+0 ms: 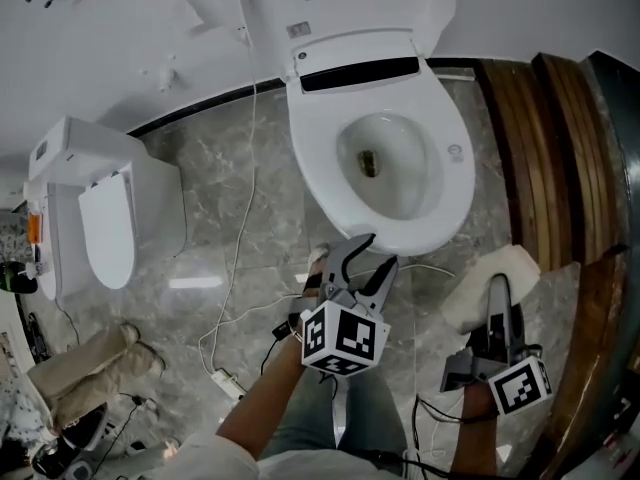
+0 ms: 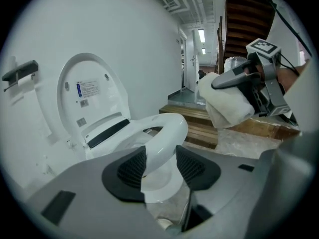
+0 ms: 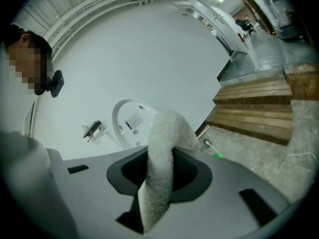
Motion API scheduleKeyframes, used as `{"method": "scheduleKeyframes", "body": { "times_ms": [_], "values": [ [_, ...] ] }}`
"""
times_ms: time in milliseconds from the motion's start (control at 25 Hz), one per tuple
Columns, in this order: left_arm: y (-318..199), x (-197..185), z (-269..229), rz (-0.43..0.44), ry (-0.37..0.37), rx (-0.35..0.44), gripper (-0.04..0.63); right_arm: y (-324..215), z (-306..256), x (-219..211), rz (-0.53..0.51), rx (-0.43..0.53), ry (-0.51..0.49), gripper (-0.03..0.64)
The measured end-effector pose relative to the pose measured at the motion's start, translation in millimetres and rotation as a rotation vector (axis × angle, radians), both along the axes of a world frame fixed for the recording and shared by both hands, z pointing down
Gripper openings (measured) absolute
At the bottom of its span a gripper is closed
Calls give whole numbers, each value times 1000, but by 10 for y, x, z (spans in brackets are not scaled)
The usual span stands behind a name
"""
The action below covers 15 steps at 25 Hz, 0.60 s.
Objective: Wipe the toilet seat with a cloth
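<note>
Toilet seat [image 1: 318,158] and raised lid [image 1: 345,8]: glossy white, the lid bearing a blue-and-white label [image 2: 88,88], with a black strip [image 1: 360,73] at the hinge; second toilet [image 1: 105,228] at left, likewise white. Cloth [image 1: 490,286]: cream, nubbly pile; floor [image 1: 220,198]: grey marble with pale veining; steps [image 1: 540,158]: dark brown wood, grain in long streaks. Left gripper [image 1: 375,253] and right gripper [image 1: 497,293]: grey bodies, black ribbed pads [image 2: 132,167] on the jaws, each carrying a marker cube [image 1: 345,338] in black-and-white square patterns.
</note>
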<state>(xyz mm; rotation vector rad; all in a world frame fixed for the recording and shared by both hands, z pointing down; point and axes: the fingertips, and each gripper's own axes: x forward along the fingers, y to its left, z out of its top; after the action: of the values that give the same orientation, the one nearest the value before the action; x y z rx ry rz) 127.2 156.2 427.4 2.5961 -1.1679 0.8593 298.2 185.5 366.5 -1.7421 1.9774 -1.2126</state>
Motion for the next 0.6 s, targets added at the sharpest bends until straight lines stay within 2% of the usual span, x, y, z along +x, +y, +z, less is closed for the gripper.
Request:
{"method": "scheduleKeyframes", "body": {
  "times_ms": [200,360,600],
  "values": [
    [139,37,389,42,-43,-43,209,50,269,-31,19,-41,-22,100],
    [217,78,753,38,-68,-57,203,73,472,-18,21,-63,-17,100],
    [317,123,1432,19,-138,24,196,5,697,-122,-9,-78,6,100]
  ]
}}
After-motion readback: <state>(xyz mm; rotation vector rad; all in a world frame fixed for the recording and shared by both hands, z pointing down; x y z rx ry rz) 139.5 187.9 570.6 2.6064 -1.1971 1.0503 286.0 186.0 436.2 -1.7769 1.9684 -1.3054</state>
